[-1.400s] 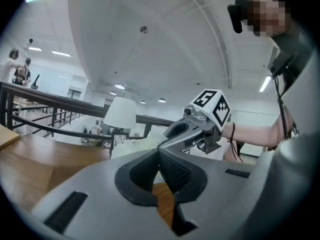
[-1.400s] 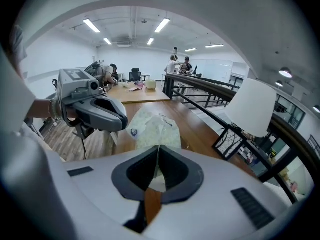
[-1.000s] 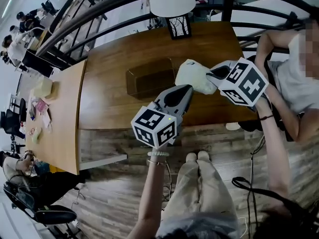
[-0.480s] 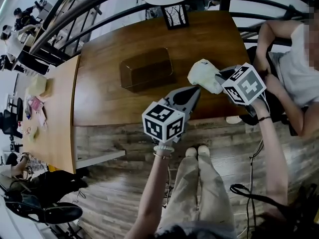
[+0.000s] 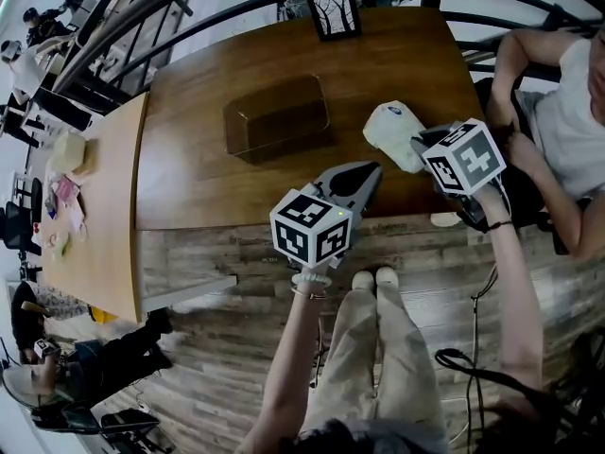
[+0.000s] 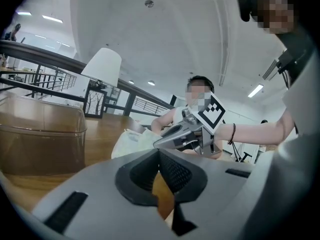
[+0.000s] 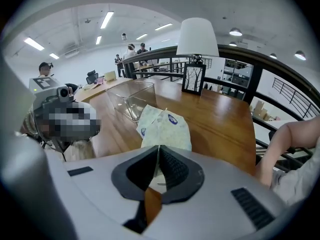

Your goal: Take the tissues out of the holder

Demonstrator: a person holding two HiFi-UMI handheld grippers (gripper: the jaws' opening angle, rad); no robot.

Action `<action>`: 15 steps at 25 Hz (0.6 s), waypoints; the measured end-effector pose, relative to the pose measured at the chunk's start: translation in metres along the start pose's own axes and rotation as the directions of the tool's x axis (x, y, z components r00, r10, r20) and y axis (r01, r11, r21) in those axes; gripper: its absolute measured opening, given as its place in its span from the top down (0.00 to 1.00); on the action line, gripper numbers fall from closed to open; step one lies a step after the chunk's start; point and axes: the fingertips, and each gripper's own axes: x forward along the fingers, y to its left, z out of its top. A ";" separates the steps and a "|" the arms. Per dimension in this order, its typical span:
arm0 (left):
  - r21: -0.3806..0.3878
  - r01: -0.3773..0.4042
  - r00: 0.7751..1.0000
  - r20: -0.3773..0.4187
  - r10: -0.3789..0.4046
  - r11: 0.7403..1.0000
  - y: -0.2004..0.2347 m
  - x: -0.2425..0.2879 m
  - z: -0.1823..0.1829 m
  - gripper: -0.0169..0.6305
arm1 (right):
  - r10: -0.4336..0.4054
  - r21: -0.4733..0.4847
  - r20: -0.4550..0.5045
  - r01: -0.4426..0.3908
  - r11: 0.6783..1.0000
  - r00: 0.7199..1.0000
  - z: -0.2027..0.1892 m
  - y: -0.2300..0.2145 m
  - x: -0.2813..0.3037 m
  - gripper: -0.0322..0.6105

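The clear plastic holder [image 5: 277, 116] stands empty on the wooden table [image 5: 189, 178]; it also shows as the holder [image 7: 132, 99] and the holder [image 6: 40, 134] in the two gripper views. My right gripper [image 5: 417, 144] is shut on one end of the pale green tissue pack [image 5: 393, 130], held right of the holder above the table. In the right gripper view the pack [image 7: 162, 129] sticks out from the closed jaws of that gripper [image 7: 159, 150]. My left gripper [image 5: 371, 170] hovers at the table's near edge, shut and empty, its jaws [image 6: 159, 153] pointing at the pack [image 6: 131, 141].
A white lamp [image 7: 198, 36] and a dark picture frame [image 5: 337, 12] stand at the table's far edge, before a black railing [image 5: 151, 17]. A seated person [image 5: 558, 130] is close on the right. A lighter table [image 5: 90, 216] with small items adjoins on the left.
The right gripper has carried the tissue pack further right, away from the holder. The left gripper has drawn back toward the table's near edge.
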 end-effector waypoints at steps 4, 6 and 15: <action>-0.003 -0.001 1.000 0.007 0.001 1.000 -0.001 0.001 0.002 0.96 | 0.003 -0.006 -0.002 -0.003 1.000 1.000 -0.001 0.005 0.002 0.93; -0.003 0.000 1.000 0.011 0.000 1.000 -0.003 0.001 0.004 0.96 | 0.012 -0.007 0.012 -0.012 1.000 1.000 0.001 0.008 0.000 0.93; 0.000 -0.004 0.999 0.033 0.004 1.000 -0.009 -0.007 0.021 0.96 | 0.035 -0.008 0.062 -0.034 0.999 0.997 0.012 0.019 -0.015 0.87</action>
